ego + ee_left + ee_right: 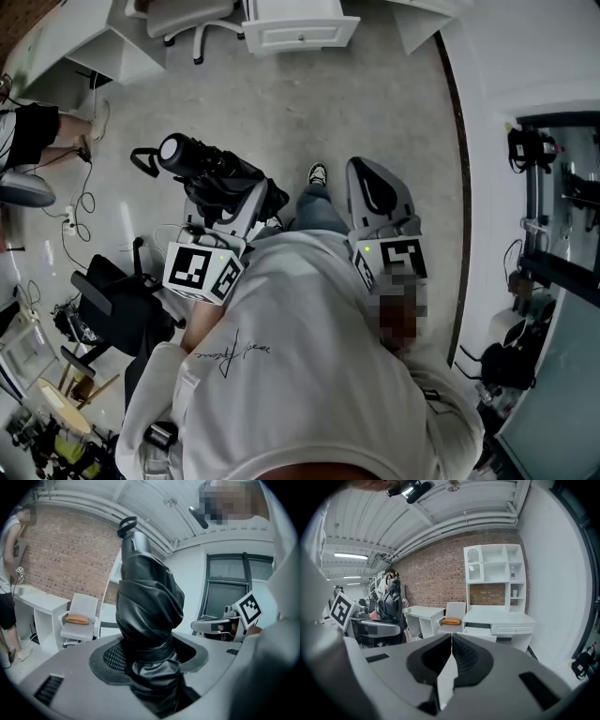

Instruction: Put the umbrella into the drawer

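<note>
My left gripper (147, 660) is shut on a folded black umbrella (147, 602) in its sleeve. The umbrella stands up out of the jaws, with its wrist loop at the top. In the head view the umbrella (217, 176) points forward and to the left from the left gripper (248, 211). The right gripper (361, 169) hangs beside it to the right, shut and holding nothing, its jaws pressed together (451, 641). Ahead stands a white desk (501, 618) with an open drawer (485, 632). That drawer (300, 33) lies at the top of the head view, across the floor.
A white chair (452, 616) with an orange cushion stands left of the desk. A white shelf unit (494, 569) rises above the desk. A person (37, 131) stands at the far left near floor cables. Black bags and clutter (112, 300) lie at the lower left.
</note>
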